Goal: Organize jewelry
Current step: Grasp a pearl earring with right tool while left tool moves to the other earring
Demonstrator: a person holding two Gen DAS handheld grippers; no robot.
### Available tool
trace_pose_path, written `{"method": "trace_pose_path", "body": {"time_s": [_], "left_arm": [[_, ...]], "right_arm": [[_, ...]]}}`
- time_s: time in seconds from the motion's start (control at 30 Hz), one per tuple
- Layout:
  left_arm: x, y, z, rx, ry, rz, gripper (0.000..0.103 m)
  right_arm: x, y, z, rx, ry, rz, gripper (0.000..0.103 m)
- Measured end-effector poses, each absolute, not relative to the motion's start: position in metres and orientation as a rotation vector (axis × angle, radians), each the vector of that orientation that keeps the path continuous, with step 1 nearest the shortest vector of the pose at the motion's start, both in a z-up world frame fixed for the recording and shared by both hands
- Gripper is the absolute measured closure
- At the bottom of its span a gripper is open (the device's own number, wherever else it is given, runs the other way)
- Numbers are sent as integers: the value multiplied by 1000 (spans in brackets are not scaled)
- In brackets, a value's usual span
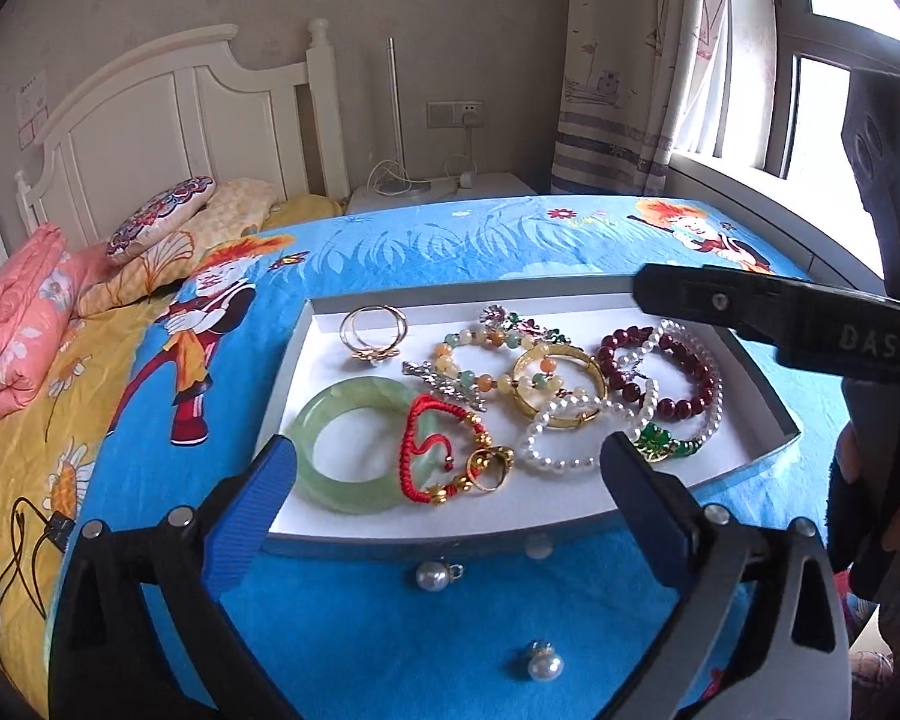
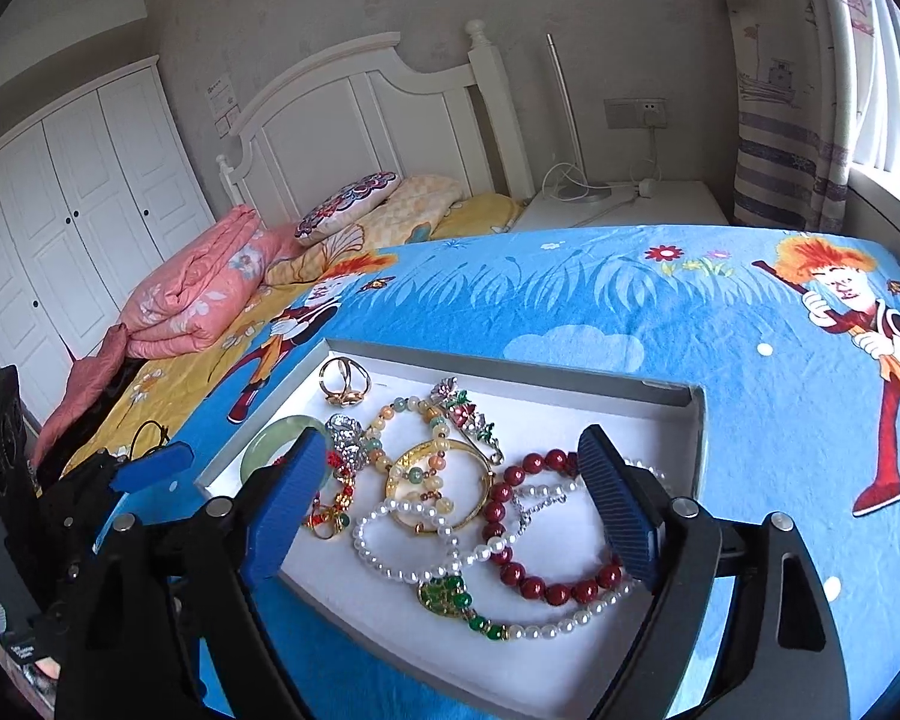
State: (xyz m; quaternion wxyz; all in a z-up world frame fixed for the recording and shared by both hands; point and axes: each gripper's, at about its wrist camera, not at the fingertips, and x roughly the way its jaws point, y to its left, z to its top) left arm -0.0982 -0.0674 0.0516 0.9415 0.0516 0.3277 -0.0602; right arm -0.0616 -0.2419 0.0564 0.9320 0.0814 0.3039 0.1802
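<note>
Over the white tray [image 1: 306, 354] of jewelry on the bed, hovering with both sets of jaws spread wide, empty.
Eyeing two loose pearl earrings [image 1: 432, 575] lying outside: light, slippery, rolling; pinching at metal caps.

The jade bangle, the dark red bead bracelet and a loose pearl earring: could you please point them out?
jade bangle [image 1: 315, 429], left wrist view, left band.
dark red bead bracelet [image 2: 561, 591], right wrist view, bottom beads.
pearl earring [image 1: 432, 576], left wrist view, pearl.
</note>
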Motion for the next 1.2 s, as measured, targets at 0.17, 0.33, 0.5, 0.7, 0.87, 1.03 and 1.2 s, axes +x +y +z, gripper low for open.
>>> {"method": "trace_pose_path", "body": {"time_s": [0.17, 0.33, 0.5, 0.7, 0.87, 1.03, 1.2], "left_arm": [[-117, -40, 51, 143, 628, -9, 3], [-124, 13, 46, 66, 632, 83, 3], [-111, 59, 32, -20, 696, 121, 3], [-109, 82, 25, -180, 730, 29, 3], [-107, 79, 22, -170, 748, 28, 3], [-104, 78, 20, -173, 758, 31, 3], [-105, 78, 20, -174, 754, 34, 3]], "right_arm": [[-92, -245, 50, 142, 628, 363, 16], [-114, -244, 39, 123, 644, 364, 16], [-121, -235, 24, 71, 674, 356, 16], [-134, -211, 21, 15, 677, 396, 16], [-144, -174, 17, -97, 686, 450, 16], [-155, -130, 9, -250, 701, 516, 17], [-151, -109, -1, -328, 751, 534, 39]]}}
